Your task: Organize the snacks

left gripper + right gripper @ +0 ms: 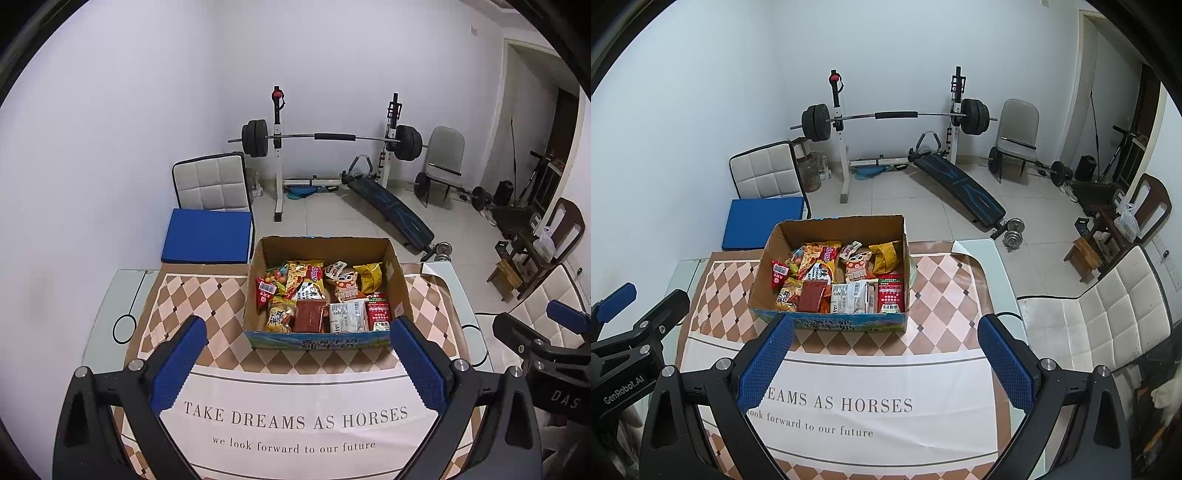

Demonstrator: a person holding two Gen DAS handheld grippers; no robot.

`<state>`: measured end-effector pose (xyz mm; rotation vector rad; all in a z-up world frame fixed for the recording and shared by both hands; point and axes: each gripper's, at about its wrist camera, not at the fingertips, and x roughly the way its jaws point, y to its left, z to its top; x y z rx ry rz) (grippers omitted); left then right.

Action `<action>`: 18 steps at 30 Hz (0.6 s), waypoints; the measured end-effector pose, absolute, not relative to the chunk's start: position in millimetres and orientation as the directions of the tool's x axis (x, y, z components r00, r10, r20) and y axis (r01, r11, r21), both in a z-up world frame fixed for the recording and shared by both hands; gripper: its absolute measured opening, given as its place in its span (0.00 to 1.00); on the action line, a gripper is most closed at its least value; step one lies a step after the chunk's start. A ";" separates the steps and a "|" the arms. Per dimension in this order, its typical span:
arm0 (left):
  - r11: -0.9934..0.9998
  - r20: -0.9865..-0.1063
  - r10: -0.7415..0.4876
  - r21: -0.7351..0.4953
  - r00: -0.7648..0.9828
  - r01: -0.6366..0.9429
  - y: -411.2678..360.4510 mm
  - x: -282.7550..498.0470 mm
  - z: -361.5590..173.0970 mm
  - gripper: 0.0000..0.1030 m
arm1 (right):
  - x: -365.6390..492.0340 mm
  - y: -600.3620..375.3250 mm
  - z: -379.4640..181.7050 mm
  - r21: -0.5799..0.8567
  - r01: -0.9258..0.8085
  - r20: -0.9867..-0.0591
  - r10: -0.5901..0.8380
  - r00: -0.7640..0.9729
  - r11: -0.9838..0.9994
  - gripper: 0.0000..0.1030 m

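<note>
Pale glass-topped table [110,295] carries a tablecloth [207,302] with brown-and-cream diamond checks (central white panel bears printed lettering). An open brown cardboard box [400,291] with a blue printed base stands directly on the cloth, toward the far edge.

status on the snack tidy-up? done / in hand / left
Done: every snack packet in view sits inside the cardboard box, for example the red packet and the yellow bag; none lie loose on the tablecloth. In hand: nothing. The left gripper and right gripper are both open and short of the box. Left: I can't tell; the packets look jumbled, so perhaps sorting.
</note>
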<state>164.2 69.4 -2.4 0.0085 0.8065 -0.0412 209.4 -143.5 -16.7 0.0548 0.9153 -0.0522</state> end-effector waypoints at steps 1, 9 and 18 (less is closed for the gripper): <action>0.999 -0.722 -0.035 -0.009 0.691 0.041 69.3 166.1 -1.3 0.99 | 209.9 -143.7 -16.2 0.025 0.067 -0.793 -0.021 0.609 0.997 0.99; 0.999 -0.722 -0.033 -0.008 0.691 0.040 69.3 164.6 -1.8 0.99 | 209.1 -144.1 -15.9 0.025 0.069 -0.792 -0.022 0.610 0.997 0.99; 0.999 -0.716 -0.031 -0.005 0.697 0.039 69.9 162.0 0.1 0.99 | 208.6 -144.2 -16.2 0.026 0.070 -0.793 -0.022 0.609 0.997 0.99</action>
